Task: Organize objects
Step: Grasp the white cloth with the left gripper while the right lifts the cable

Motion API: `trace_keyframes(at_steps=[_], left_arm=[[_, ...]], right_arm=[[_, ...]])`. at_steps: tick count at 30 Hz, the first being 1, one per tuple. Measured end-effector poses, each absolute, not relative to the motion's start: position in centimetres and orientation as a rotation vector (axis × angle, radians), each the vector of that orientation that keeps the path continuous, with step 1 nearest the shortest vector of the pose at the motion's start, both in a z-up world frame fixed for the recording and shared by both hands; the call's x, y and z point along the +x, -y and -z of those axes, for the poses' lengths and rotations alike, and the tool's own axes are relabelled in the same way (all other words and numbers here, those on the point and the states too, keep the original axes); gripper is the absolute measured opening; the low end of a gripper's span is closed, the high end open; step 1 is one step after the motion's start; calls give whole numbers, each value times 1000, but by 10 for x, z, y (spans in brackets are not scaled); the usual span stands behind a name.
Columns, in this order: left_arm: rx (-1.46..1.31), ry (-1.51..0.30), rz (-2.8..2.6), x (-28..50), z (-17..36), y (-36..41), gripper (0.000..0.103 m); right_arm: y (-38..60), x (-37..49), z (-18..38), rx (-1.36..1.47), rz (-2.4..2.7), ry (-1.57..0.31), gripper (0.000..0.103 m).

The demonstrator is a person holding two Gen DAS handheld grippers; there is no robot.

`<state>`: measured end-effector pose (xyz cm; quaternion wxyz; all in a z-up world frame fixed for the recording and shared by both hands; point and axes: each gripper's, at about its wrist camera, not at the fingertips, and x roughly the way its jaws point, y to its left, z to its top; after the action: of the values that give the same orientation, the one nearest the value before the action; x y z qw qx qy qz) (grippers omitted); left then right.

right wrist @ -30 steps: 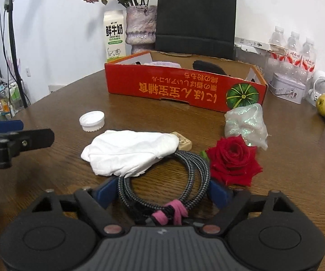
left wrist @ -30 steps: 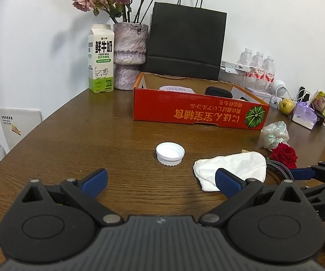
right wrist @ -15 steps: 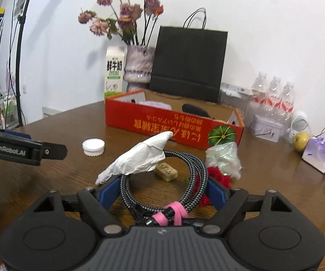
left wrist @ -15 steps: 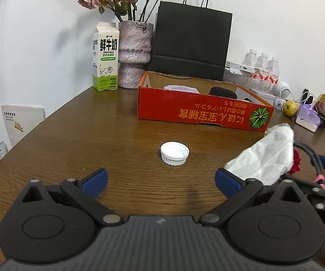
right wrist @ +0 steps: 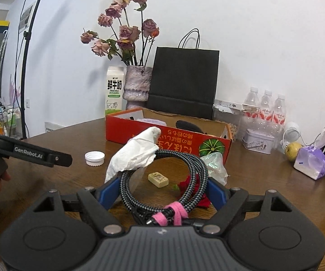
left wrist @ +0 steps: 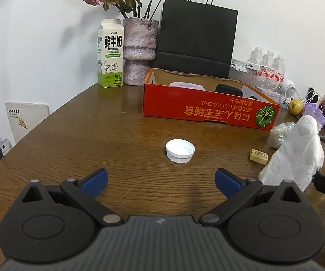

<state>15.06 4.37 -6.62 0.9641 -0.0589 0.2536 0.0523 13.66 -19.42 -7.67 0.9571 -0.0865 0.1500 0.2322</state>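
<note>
A brown wooden table (left wrist: 76, 140) carries a red box (left wrist: 207, 110). The right gripper (right wrist: 162, 192) pinches a coiled braided cable (right wrist: 191, 169), lifted, white cloth (right wrist: 137, 153) draped over it. The left gripper (left wrist: 160, 180) is spread, a white cap (left wrist: 180, 150) lying ahead.

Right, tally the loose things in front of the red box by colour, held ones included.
White: 2, cap and tissue
Red: 1, rose
Tan: 1, block
Black-and-white: 1, cable in the right claw
Clear iridescent: 1, wrapper
Total: 6
</note>
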Motion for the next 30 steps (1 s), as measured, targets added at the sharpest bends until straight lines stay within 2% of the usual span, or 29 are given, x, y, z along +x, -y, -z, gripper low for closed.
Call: trace_keyframes(at_steps=[10,19,20,21,22,23,24,26,30], left_arm=[[-154,-449,-19,137,52,-26,103],[-41,-438,197,152,43,44,102],[-27,-449,208,154,45,50,90],[-21,-462,222,157,46,55,65],[-25,-481,238,159,48,56,51],[-39,-508,260,162,50,56,22],[-68,-527,286,164,52,53,17],[-99,-517,281,162,52,48,12],[-155,-446,227,149,40,21,9]], right_arm=[[198,150,81,-166,-525,-405,81],[184,152,87,-231,-601,-469,81],[184,152,87,-231,-605,-471,81],[184,152,87,-231,-609,-472,81],[184,152,87,-230,-614,-474,81],[183,152,87,-230,-615,-476,81],[183,153,87,-230,-616,-479,81],[184,154,88,-229,-620,-486,81],[185,157,87,-218,-598,-499,81]])
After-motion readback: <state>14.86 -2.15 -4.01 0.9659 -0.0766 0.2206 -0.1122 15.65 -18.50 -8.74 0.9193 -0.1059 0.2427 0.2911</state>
